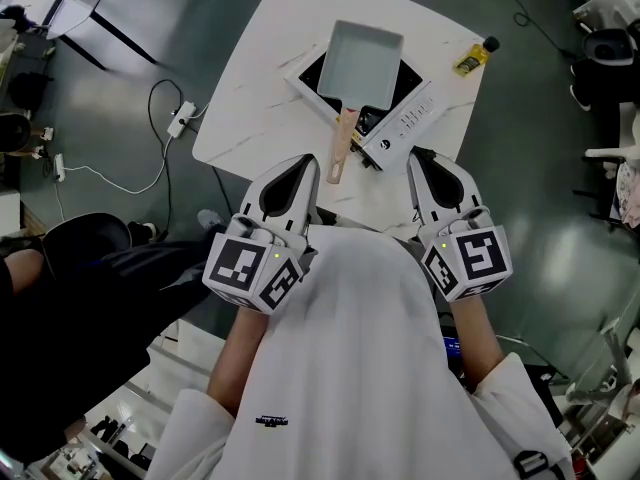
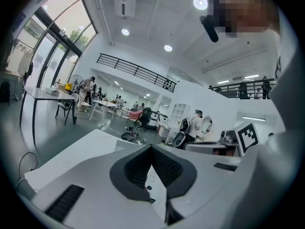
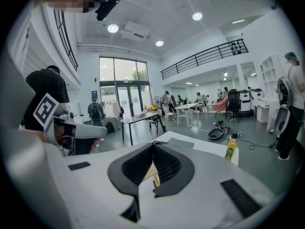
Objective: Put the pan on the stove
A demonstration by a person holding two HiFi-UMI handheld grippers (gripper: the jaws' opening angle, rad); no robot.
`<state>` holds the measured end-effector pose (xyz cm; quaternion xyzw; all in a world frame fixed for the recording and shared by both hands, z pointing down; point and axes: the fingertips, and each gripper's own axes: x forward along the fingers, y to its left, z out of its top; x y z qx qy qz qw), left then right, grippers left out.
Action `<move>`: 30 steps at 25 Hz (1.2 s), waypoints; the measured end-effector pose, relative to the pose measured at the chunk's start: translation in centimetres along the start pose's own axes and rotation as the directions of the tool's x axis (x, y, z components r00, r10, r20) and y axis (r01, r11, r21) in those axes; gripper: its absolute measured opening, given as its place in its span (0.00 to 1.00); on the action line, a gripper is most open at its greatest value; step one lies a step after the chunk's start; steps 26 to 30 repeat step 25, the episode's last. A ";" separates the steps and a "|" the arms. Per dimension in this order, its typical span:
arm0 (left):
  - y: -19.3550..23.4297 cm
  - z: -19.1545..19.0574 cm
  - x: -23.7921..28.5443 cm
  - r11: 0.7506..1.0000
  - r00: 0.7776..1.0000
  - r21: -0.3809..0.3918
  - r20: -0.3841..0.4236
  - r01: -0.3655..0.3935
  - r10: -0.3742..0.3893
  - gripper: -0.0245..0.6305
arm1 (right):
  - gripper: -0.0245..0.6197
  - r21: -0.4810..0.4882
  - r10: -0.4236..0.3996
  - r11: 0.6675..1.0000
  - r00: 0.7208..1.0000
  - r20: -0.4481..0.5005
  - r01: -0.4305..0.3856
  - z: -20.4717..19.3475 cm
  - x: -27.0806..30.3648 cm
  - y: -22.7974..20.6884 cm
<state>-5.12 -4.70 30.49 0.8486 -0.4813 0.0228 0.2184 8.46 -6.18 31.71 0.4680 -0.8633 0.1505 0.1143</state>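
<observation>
A grey rectangular pan (image 1: 360, 63) with a wooden handle (image 1: 343, 143) sits on the black-topped stove (image 1: 412, 116), which lies on the white marble table (image 1: 260, 78). The handle points toward me. My left gripper (image 1: 306, 164) hovers just left of the handle's end, shut and empty. My right gripper (image 1: 419, 158) is shut and empty too, at the stove's near corner. In the left gripper view the jaws (image 2: 151, 150) meet with nothing between them. The right gripper view shows the same closed jaws (image 3: 153, 146).
A yellow oil bottle (image 1: 476, 56) stands at the table's far right corner, also seen as the bottle (image 3: 230, 150) in the right gripper view. A power strip with cables (image 1: 180, 120) lies on the floor to the left. A person in black (image 1: 90, 288) is close at my left.
</observation>
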 end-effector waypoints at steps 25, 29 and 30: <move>0.4 -0.2 1.0 1.000 1.000 -0.007 -0.013 -0.001 0.001 0.04 | 0.05 0.026 -0.004 1.000 1.000 -0.017 0.005 -0.6 0.9 -1.2; 0.4 -0.2 1.0 1.000 1.000 -0.007 -0.013 -0.001 0.001 0.04 | 0.05 0.026 -0.004 1.000 1.000 -0.017 0.005 -0.6 0.9 -1.2; 0.4 -0.2 1.0 1.000 1.000 -0.007 -0.013 -0.001 0.001 0.04 | 0.05 0.026 -0.004 1.000 1.000 -0.017 0.005 -0.6 0.9 -1.2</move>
